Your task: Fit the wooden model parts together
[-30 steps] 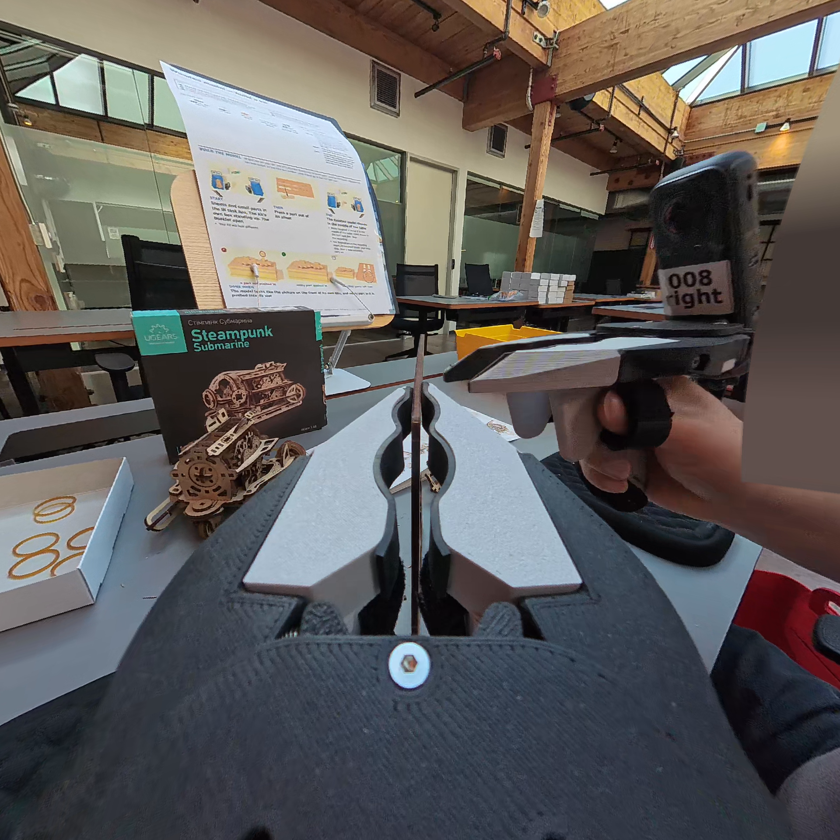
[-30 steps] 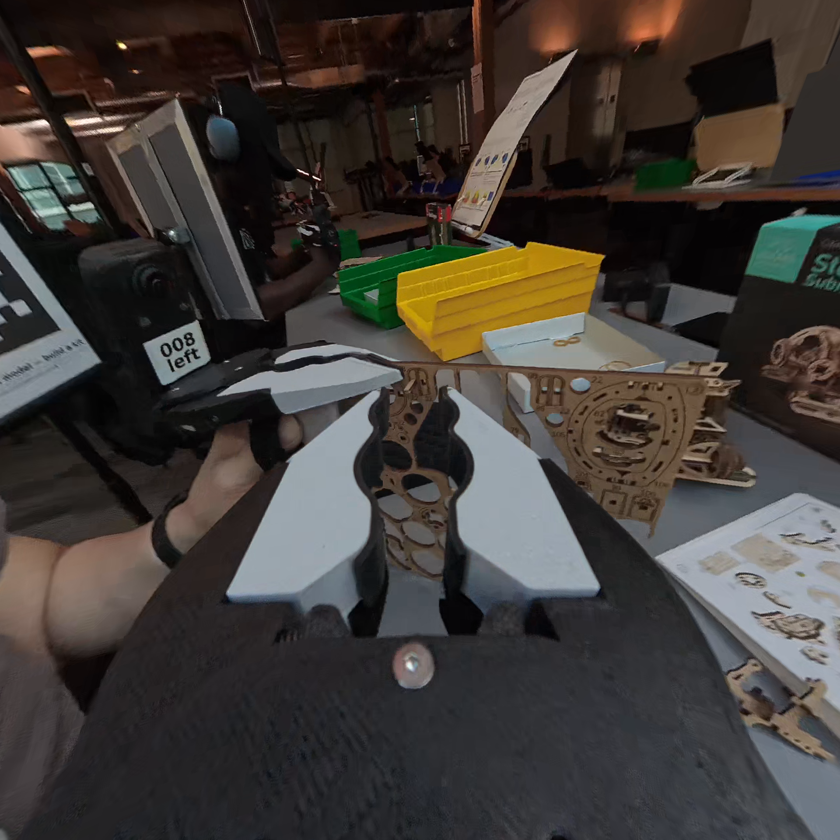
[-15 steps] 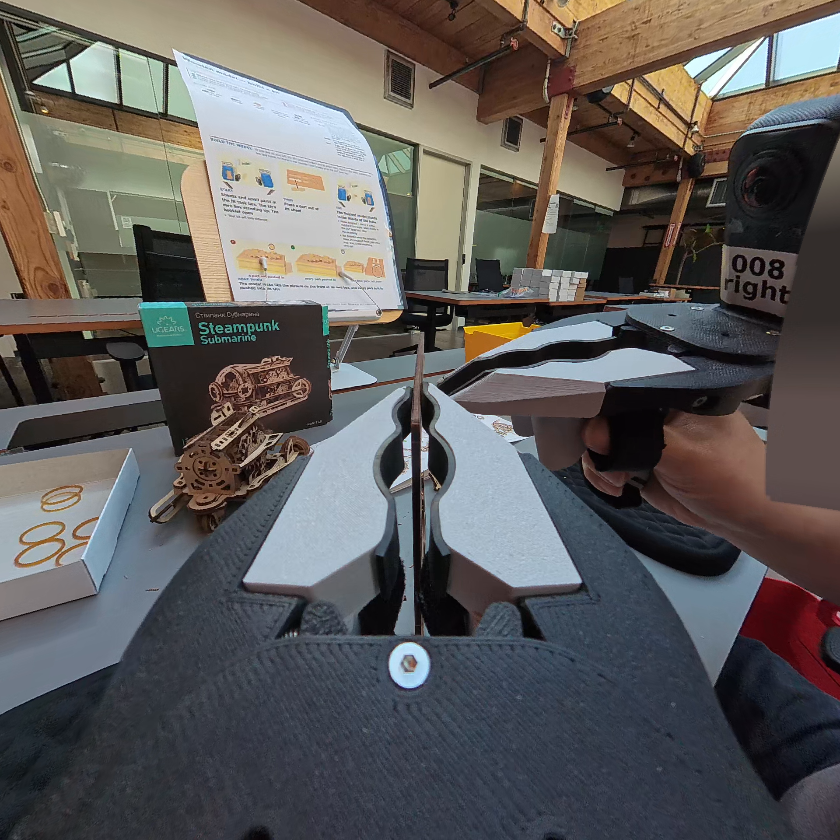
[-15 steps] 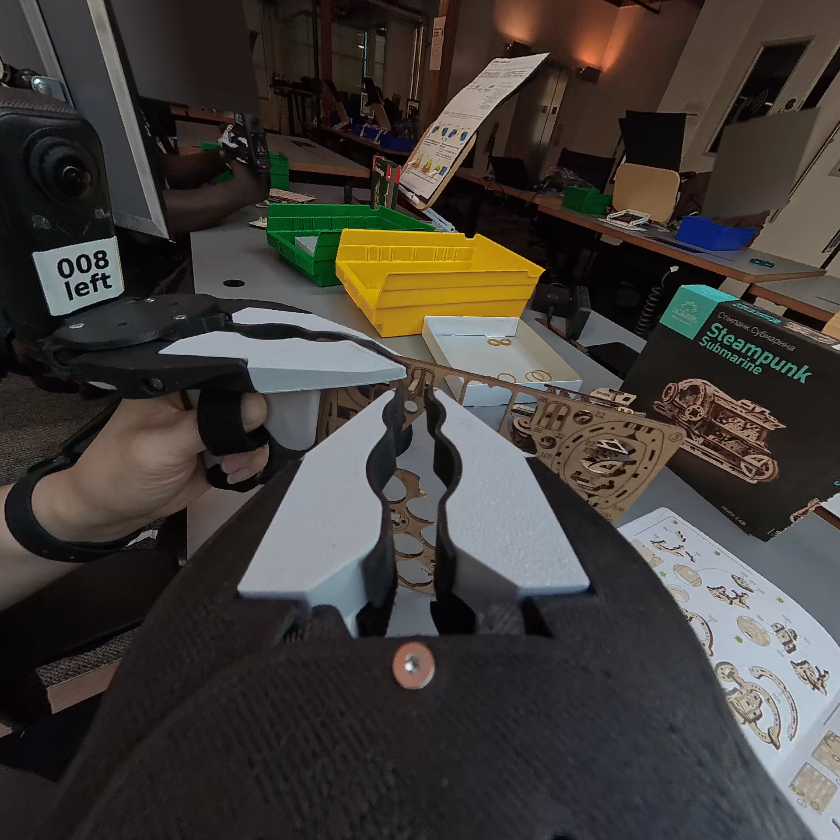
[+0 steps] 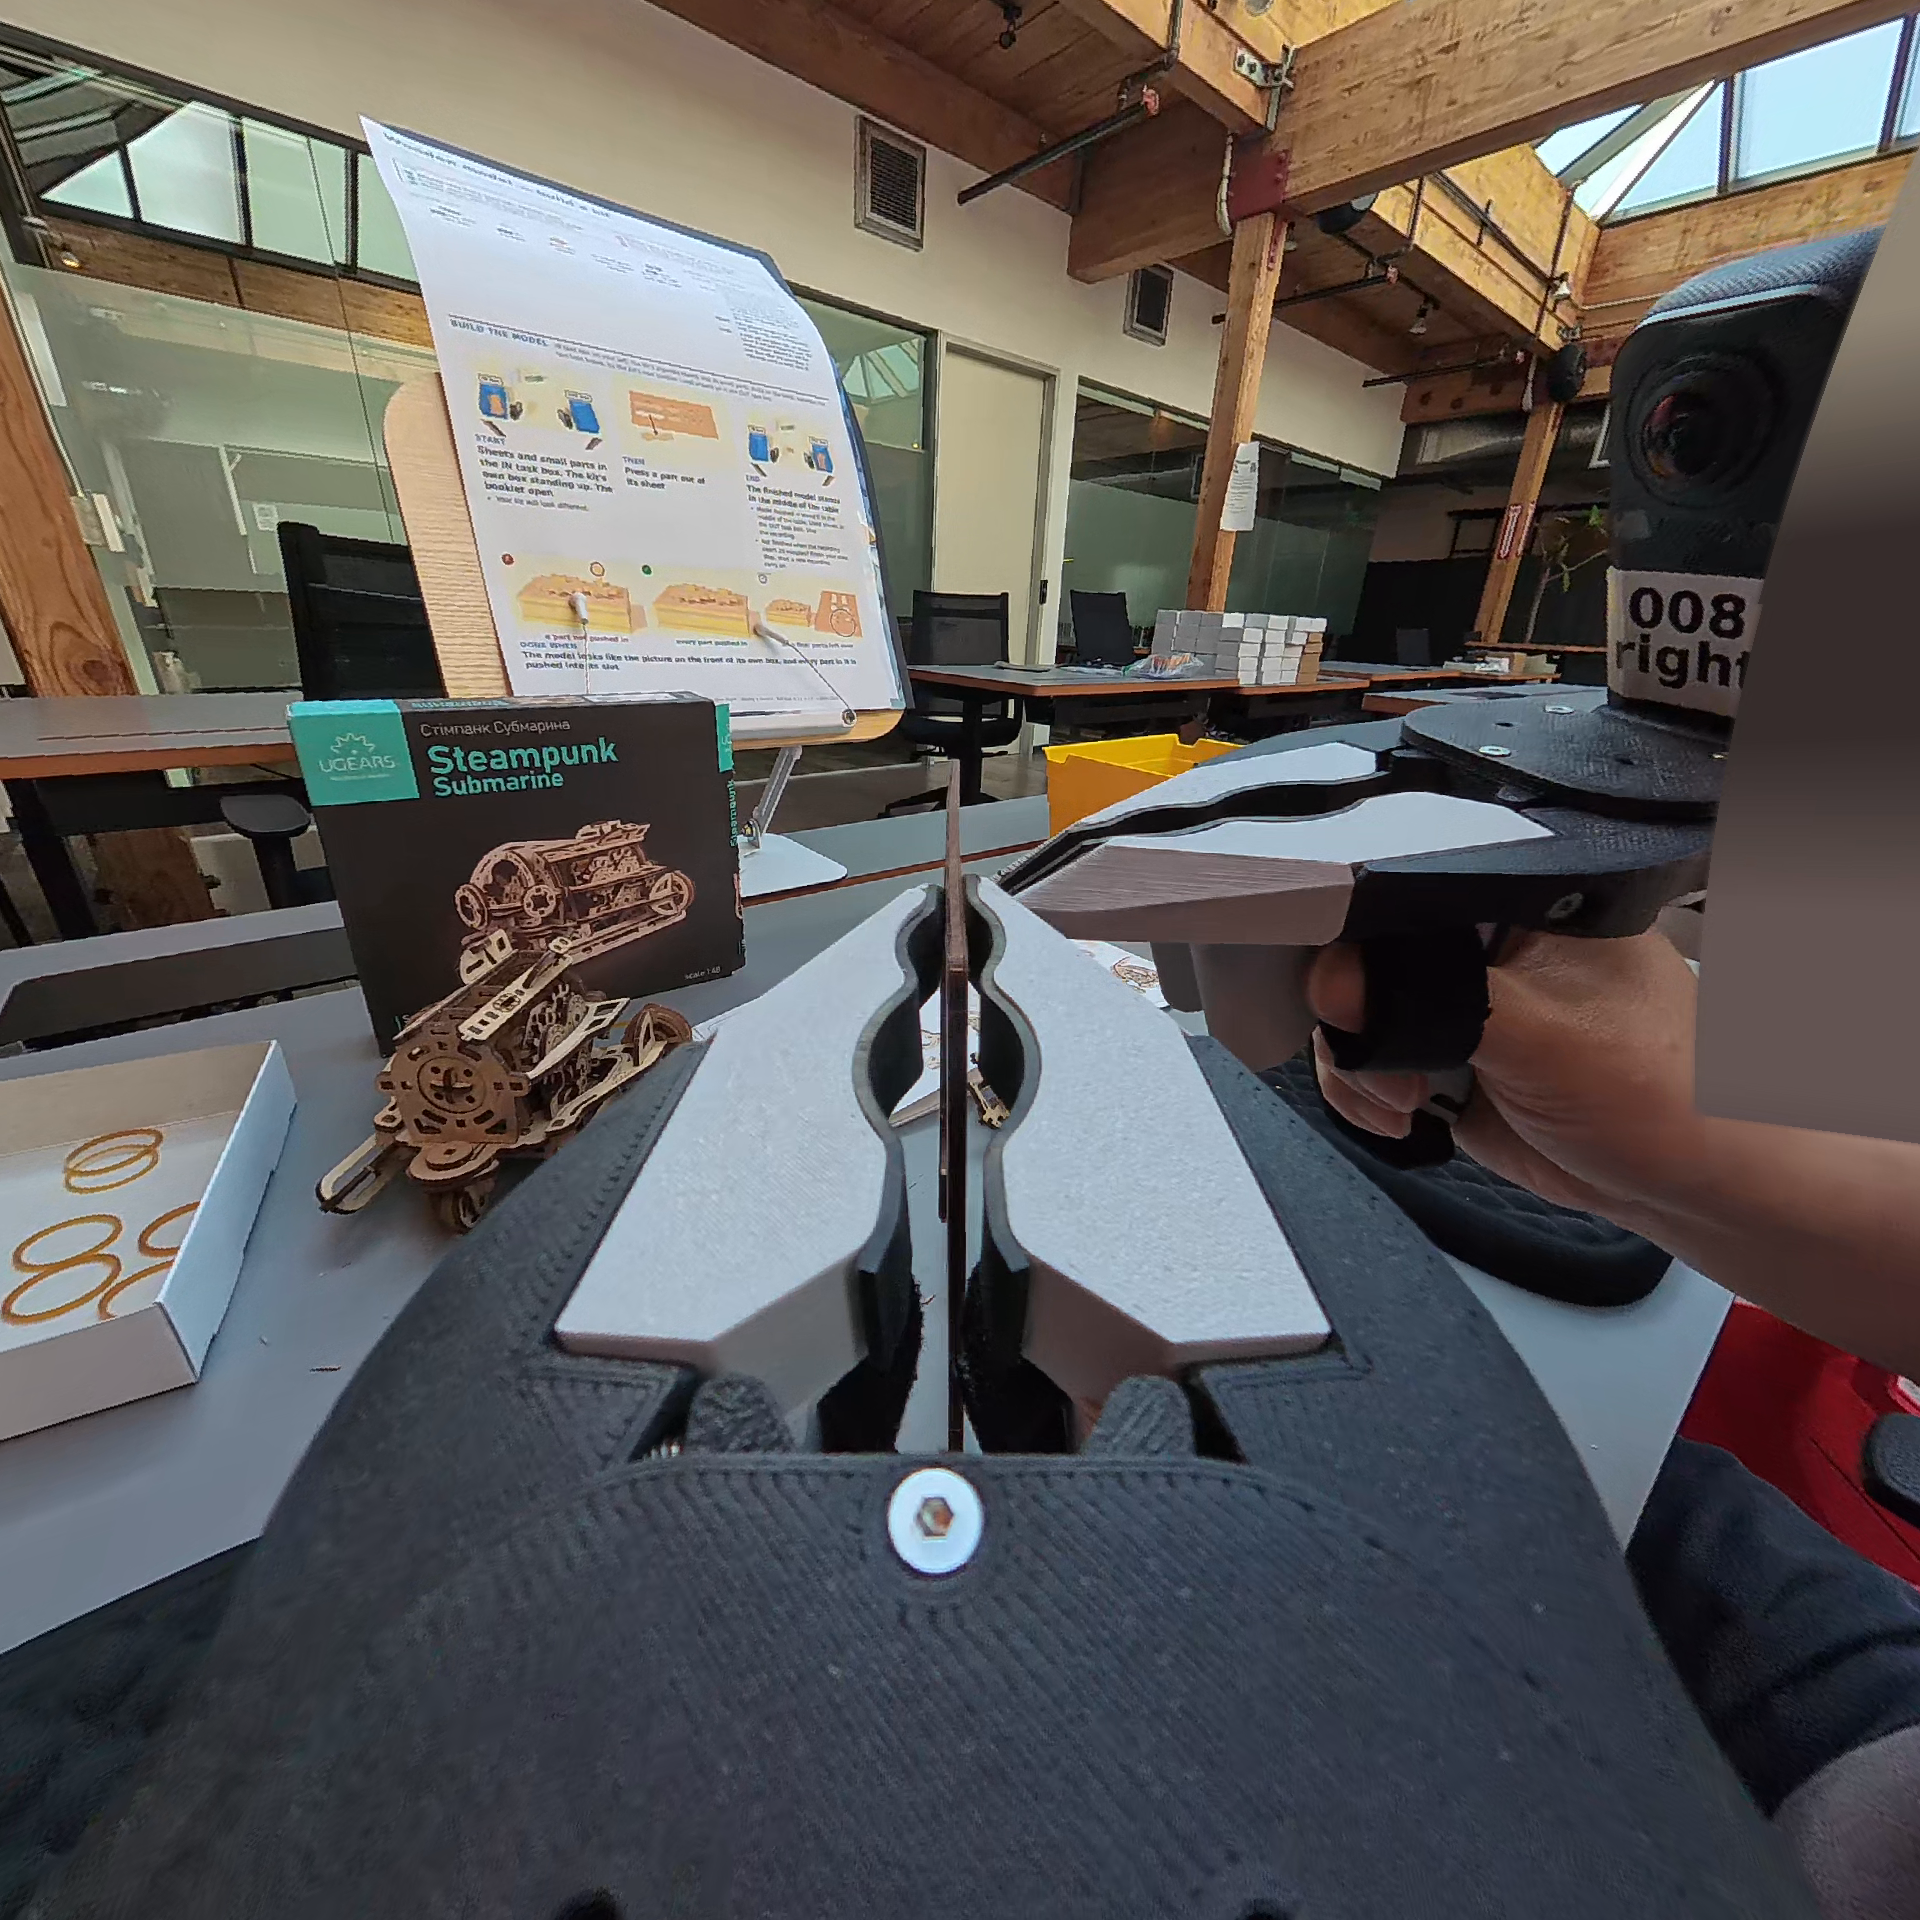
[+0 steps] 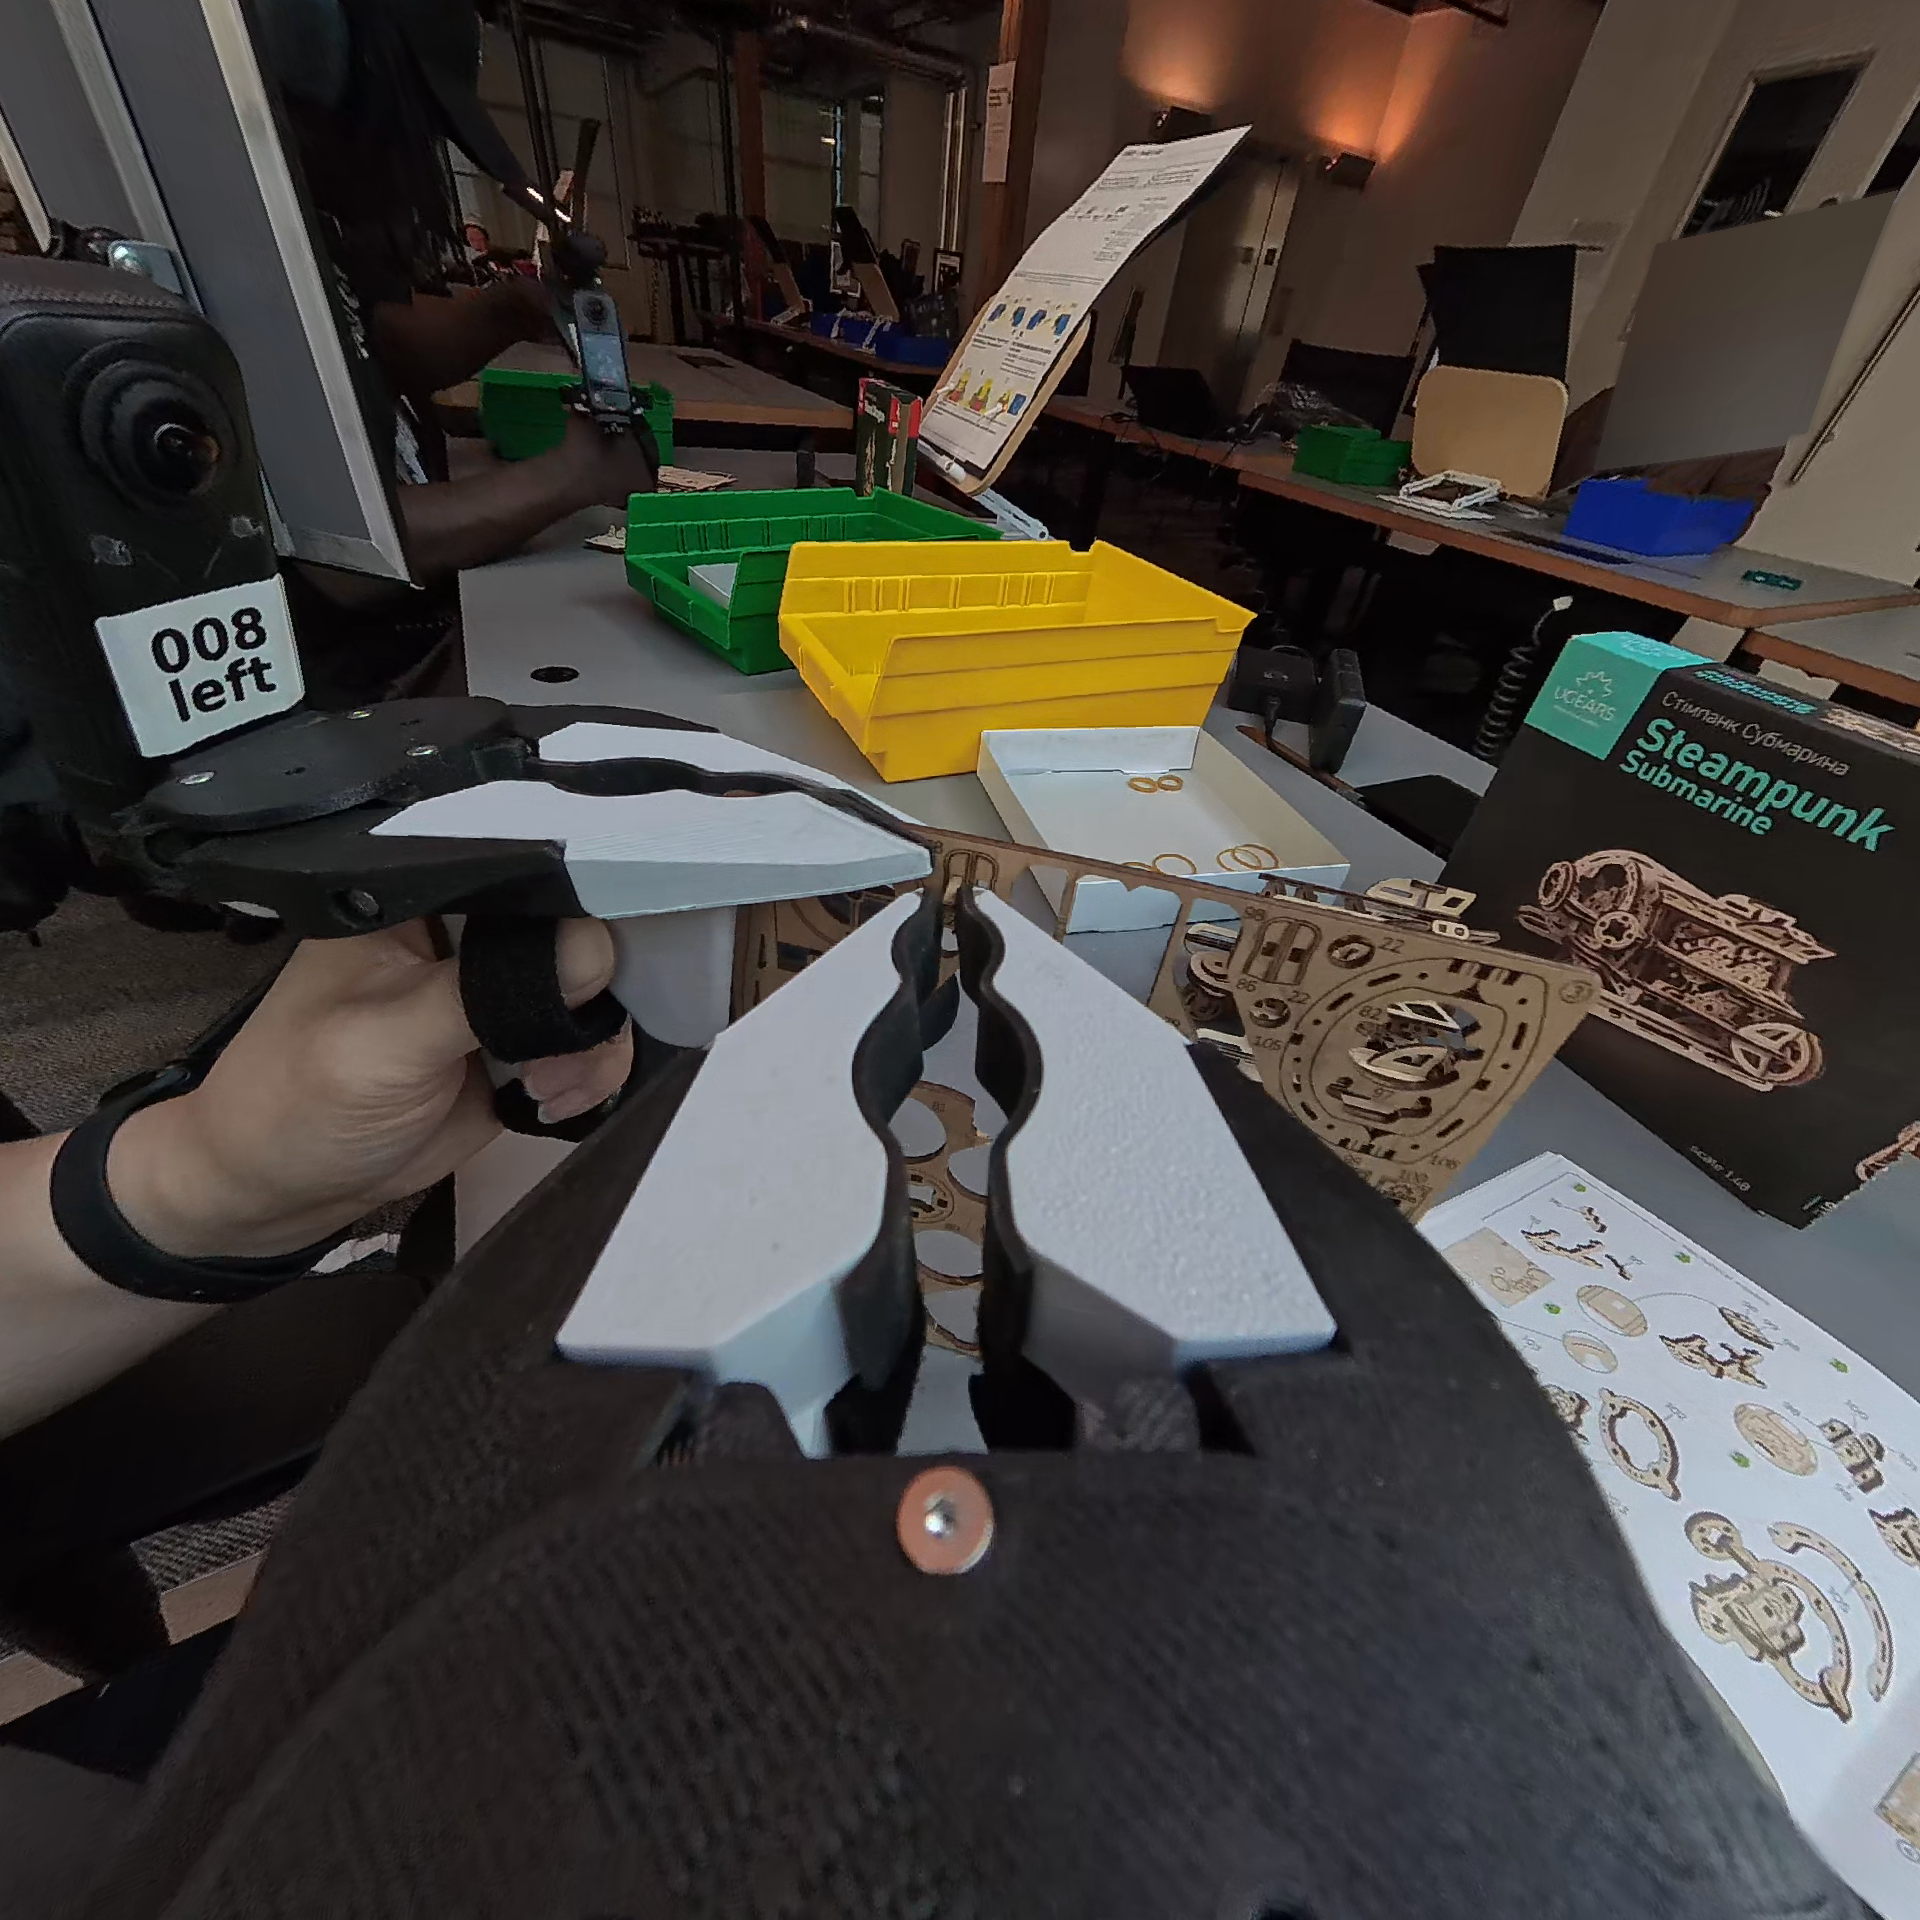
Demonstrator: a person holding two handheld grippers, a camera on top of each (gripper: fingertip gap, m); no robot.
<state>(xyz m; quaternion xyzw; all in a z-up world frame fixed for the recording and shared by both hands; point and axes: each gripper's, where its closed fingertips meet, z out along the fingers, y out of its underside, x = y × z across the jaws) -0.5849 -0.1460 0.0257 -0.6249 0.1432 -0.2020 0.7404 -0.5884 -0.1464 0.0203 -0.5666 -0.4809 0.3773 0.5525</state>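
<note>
My left tongs (image 5: pixel 954 914) clamp the wooden sheet (image 6: pixel 1382 1029) edge-on; my right tongs (image 6: pixel 951 914), slightly parted and empty, face its flat side.

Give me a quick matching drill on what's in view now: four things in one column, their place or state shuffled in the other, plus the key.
1. wooden sheet
2. rubber bands
3. yellow bin
4. wooden model

A. inside the white tray
B. beside the green bin
C. clamped on edge in the left gripper
D. on the table before the kit box

Pairs: 1-C, 2-A, 3-B, 4-D
</note>
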